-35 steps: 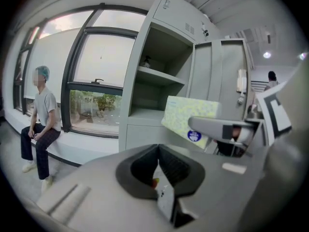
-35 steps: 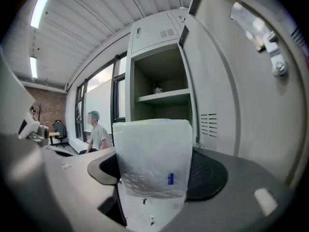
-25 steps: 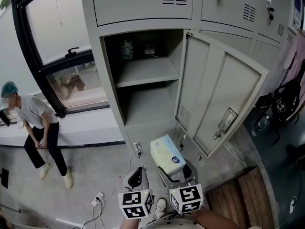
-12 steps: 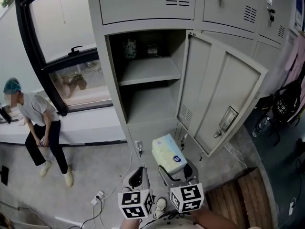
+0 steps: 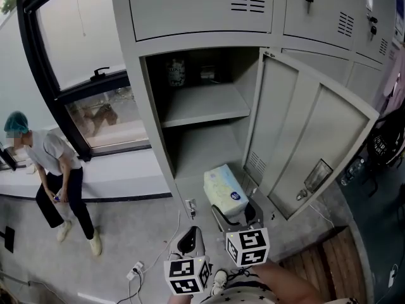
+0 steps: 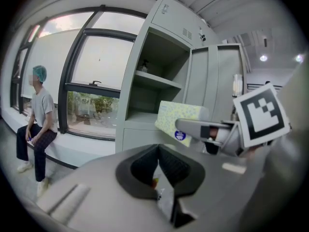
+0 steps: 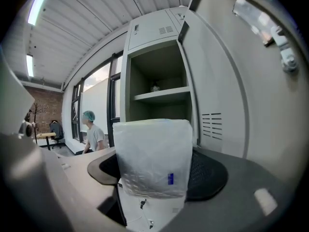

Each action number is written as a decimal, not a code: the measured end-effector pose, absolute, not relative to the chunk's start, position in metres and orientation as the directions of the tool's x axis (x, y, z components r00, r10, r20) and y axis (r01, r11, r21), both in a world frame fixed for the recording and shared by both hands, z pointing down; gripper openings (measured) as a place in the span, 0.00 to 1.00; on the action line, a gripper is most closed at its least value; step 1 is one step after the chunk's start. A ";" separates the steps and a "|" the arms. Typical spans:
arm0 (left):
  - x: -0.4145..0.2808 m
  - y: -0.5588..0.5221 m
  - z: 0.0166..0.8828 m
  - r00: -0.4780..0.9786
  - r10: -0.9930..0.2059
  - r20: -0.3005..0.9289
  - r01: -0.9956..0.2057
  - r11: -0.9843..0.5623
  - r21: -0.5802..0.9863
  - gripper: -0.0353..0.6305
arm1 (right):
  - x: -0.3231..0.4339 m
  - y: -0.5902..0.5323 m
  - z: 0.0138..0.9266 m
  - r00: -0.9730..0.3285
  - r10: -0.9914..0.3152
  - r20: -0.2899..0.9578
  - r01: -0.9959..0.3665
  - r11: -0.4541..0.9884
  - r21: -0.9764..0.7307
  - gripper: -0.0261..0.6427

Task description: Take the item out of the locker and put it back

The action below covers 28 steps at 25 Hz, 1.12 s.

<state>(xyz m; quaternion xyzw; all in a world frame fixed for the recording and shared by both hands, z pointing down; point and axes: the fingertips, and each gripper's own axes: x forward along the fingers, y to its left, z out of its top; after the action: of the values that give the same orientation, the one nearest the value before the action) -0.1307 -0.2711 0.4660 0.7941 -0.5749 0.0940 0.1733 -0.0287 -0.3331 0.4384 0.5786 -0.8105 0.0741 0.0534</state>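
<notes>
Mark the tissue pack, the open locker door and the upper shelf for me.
tissue pack [image 5: 223,190], head view, on its patterned top face.
locker door [image 5: 302,132], head view, on the middle of its inner panel.
shelf [image 5: 205,105], head view, on its bare board.

Locker shelf [image 5: 205,106], jar [image 5: 176,72] and small object [image 5: 208,73] at back

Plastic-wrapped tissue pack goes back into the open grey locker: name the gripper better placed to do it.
Right. The right gripper is clamped on the pale plastic-wrapped tissue pack and faces the open grey metal locker. The left gripper is shut and empty.
</notes>
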 end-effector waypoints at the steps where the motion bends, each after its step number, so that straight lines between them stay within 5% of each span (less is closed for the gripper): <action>1: -0.132 -0.276 0.466 0.319 -0.881 0.349 -0.946 -0.276 0.169 0.06 | -0.030 -0.346 0.436 -0.321 -0.932 0.168 -0.947 0.316 -0.055 0.59; 15: -0.157 -0.327 0.471 0.275 -0.886 0.373 -0.959 -0.228 0.166 0.06 | -0.051 -0.487 0.437 -0.268 -0.944 0.193 -0.963 0.270 -0.017 0.60; 28: -0.154 -0.327 0.470 0.281 -0.881 0.380 -0.959 -0.238 0.157 0.06 | -0.050 -0.466 0.432 -0.300 -0.944 0.141 -0.954 0.299 -0.025 0.70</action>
<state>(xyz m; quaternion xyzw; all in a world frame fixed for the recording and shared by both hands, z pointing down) -0.1545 -0.3269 0.4695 0.7795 -0.5901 0.1065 0.1813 -0.0502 -0.4662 0.4321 0.5897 -0.8044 0.0518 0.0497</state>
